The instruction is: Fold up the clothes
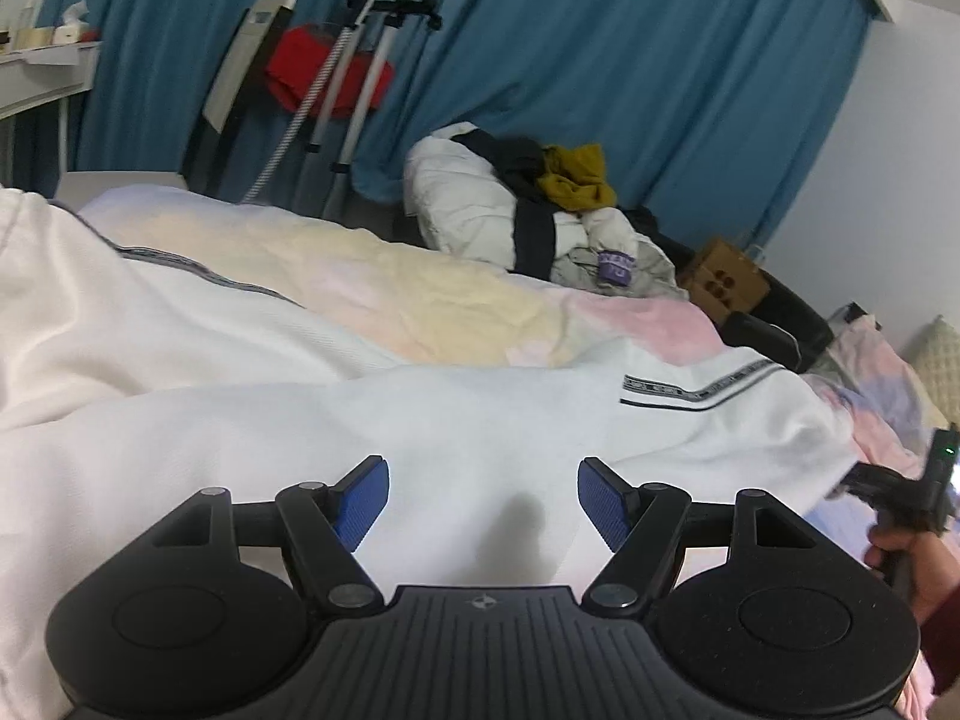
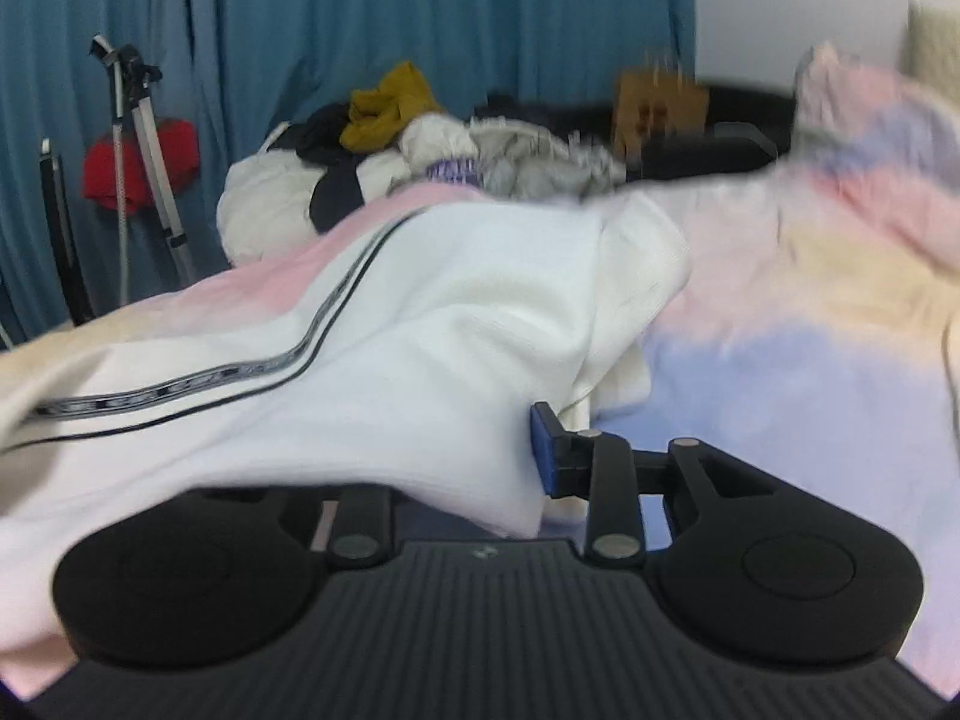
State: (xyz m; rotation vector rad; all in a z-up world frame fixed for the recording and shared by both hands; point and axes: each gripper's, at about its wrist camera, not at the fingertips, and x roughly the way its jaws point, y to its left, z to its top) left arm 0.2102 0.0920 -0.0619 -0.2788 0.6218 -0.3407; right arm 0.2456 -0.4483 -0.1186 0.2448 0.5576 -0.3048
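Left gripper (image 1: 483,501) gapes over the white garment (image 1: 480,420) (bedspread beneath); right gripper (image 2: 516,450) clamps its edge.

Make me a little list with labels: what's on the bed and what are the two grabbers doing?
surface: pastel tie-dye bedsheet
garment: white knit garment with black striped trim, spread on the sheet
left gripper: jaws wide apart, hovering over the garment, holding nothing
right gripper: jaws pinching the garment's edge, cloth draped over one finger
background: heap of unfolded clothes, blue curtain

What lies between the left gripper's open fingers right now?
Only the white garment, flat below the left gripper; nothing is pinched, as the left wrist view shows.
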